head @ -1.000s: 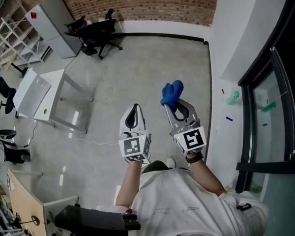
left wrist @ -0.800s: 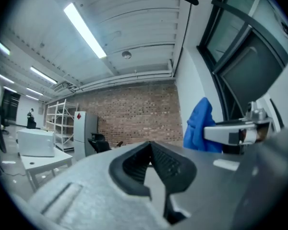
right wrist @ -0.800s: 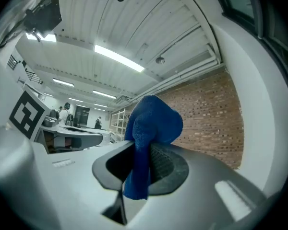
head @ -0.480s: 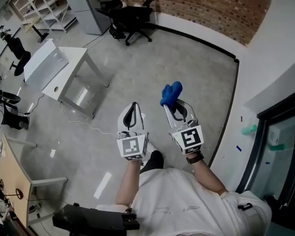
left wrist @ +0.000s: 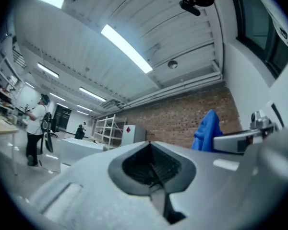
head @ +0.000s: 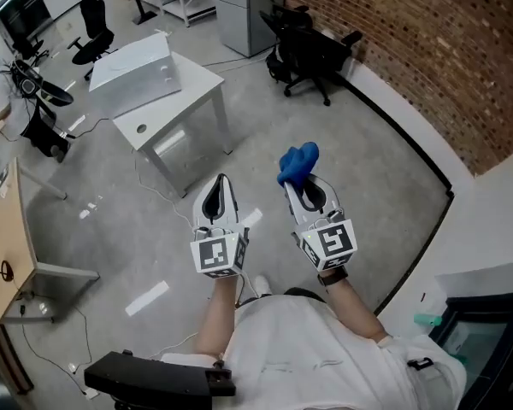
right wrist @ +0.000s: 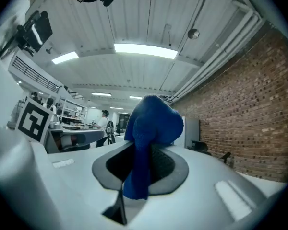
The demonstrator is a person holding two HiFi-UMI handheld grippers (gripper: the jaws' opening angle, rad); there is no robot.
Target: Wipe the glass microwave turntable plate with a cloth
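The glass turntable plate shows in none of the views, so wiping cannot begin. The step in hand, as I judge it, is carrying the cloth to wherever the plate sits.

The blue cloth (head: 297, 162) is pinched in your right tool (head: 302, 181). Most of it is bunched above the tips, and a narrow tail hangs down between the jaws. Only that strip looks caught, so don't loosen the clench on the way, or the bundle could slip out.

Your left tool (head: 221, 183), just to the left of the right one, is clenched on nothing, its jaws together. Open it before you reach the plate so it can steady the rim, since smooth glass will likely slide or turn under a wipe. Press the bunched end flat to the glass, not the jaw tips.

Both tools hang over bare concrete floor (head: 137, 220). Ahead and to the left of the left tool stands a white counter (head: 154, 120) carrying a white box (head: 137, 62). I cannot tell whether that box is the microwave.
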